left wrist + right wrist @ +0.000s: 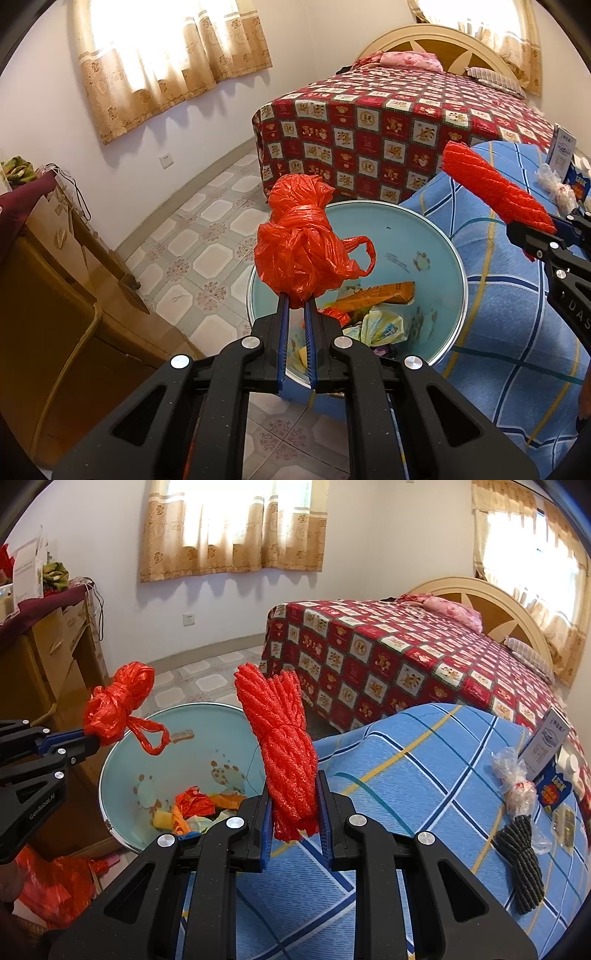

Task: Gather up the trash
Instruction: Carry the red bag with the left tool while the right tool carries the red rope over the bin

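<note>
Blue plaid cloth (424,760), tiled floor (207,236)

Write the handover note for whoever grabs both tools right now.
Left tool: shut on the knotted red plastic bag, held above the light blue bin.
Right tool: shut on the red foam net, over the blue plaid cloth beside the bin.
Done: some wrappers already in the bin.
Left: drop both, then fetch the black foam net and clear bag.
</note>
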Demonstrator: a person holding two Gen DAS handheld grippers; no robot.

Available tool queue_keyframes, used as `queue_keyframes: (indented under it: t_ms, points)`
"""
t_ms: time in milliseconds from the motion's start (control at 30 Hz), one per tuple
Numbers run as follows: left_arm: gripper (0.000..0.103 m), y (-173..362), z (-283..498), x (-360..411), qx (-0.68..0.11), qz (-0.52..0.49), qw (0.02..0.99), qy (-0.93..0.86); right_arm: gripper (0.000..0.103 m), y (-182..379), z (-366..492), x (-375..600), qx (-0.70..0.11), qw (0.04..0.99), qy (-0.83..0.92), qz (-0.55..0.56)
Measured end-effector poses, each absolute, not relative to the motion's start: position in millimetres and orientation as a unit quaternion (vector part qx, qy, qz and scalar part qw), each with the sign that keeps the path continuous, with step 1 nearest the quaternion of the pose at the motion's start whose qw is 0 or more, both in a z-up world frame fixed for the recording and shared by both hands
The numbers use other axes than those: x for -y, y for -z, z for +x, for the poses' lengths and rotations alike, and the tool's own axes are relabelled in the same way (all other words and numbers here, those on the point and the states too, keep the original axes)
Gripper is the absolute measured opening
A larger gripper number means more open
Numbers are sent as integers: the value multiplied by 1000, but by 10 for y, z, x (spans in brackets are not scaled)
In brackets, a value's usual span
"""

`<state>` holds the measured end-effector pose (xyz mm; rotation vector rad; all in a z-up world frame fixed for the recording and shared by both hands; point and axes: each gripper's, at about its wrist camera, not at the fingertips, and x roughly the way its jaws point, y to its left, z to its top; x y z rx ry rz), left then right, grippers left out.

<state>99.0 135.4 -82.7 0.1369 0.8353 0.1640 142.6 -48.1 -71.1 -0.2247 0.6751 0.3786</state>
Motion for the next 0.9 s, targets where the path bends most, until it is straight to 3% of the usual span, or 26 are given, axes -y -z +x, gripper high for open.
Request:
queue_keyframes:
  t_ms: [900]
  points:
    - [8,867,1016,-1524,-410,51,906,-93,21,734,1421,270,-329,914,-201,-127]
